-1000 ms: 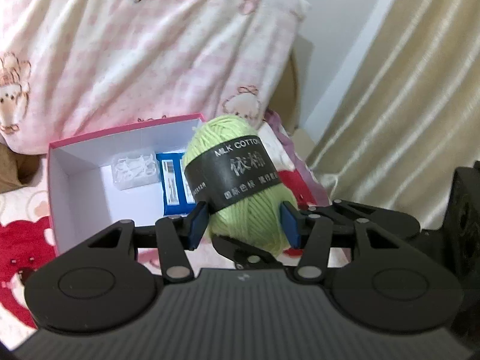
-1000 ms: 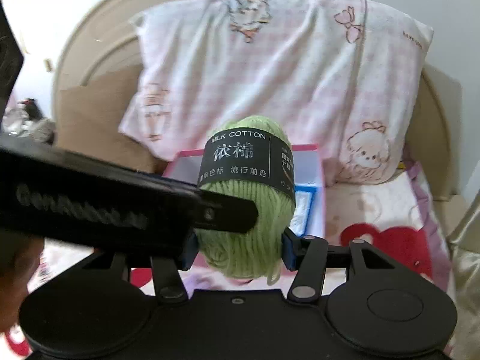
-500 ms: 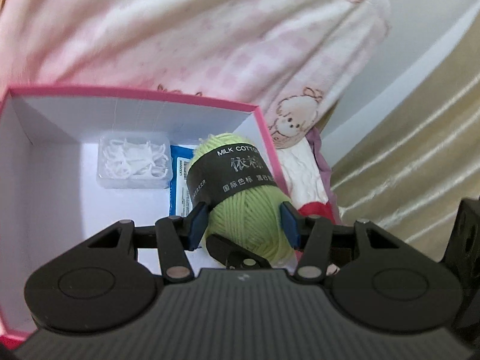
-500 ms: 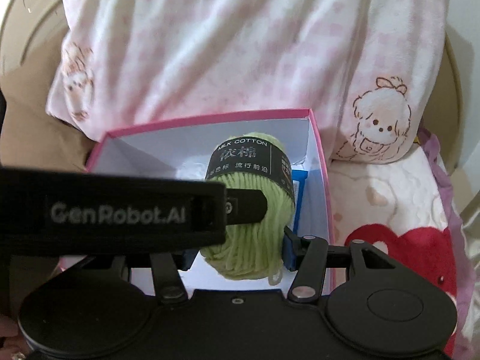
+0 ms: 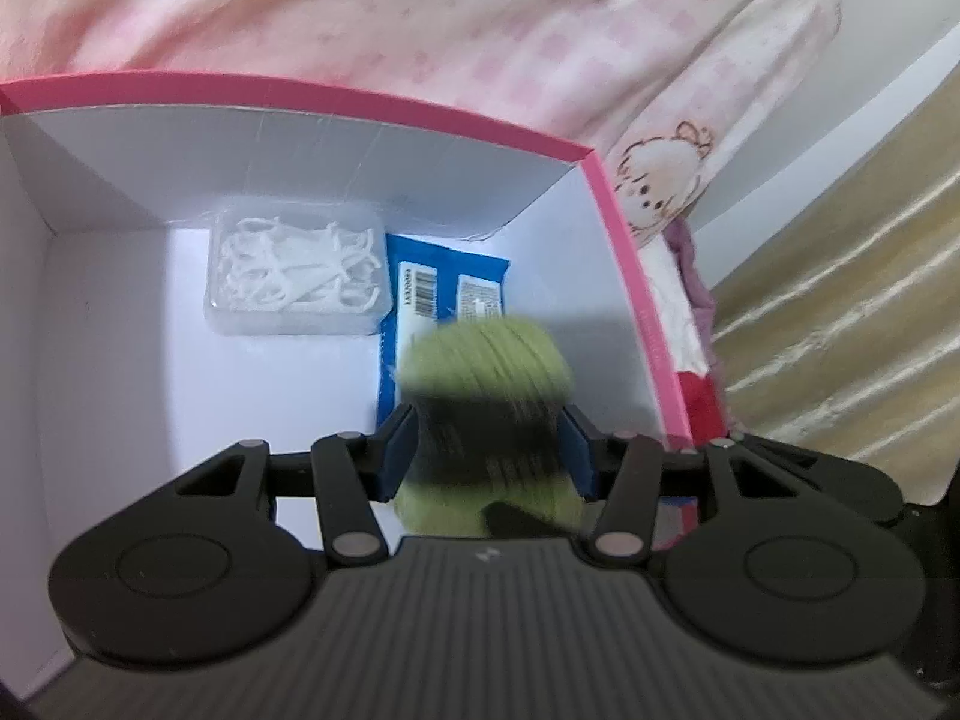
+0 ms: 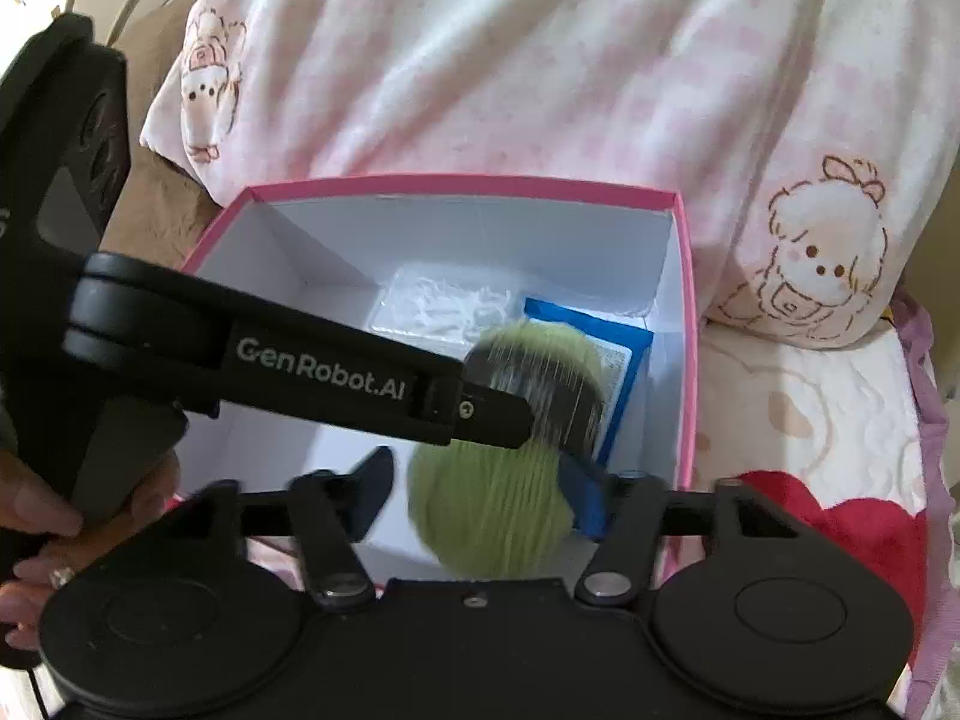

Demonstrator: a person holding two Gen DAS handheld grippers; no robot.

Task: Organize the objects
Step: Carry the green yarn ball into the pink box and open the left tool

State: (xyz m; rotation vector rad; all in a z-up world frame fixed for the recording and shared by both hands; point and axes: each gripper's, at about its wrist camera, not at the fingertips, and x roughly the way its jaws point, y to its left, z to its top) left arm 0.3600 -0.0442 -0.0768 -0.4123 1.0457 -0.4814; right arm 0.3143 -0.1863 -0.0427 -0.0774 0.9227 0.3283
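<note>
Yarn (image 5: 486, 360), green with a dark band, blurred, sits between both my tools inside the pink box (image 5: 636, 276); my left gripper (image 5: 489, 450) has its blue pads on the band; my right gripper (image 6: 480, 489) stands wider, its right pad at the ball, left pad apart; beneath lie a blue packet (image 5: 447, 288) and clear floss-pick case (image 5: 294, 267); pink pillow (image 6: 540, 72) behind.

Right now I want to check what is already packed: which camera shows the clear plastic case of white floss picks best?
The left wrist view: the clear plastic case of white floss picks lies unobstructed on the pink box's floor. In the right wrist view it is smaller, partly behind the green yarn ball.
</note>
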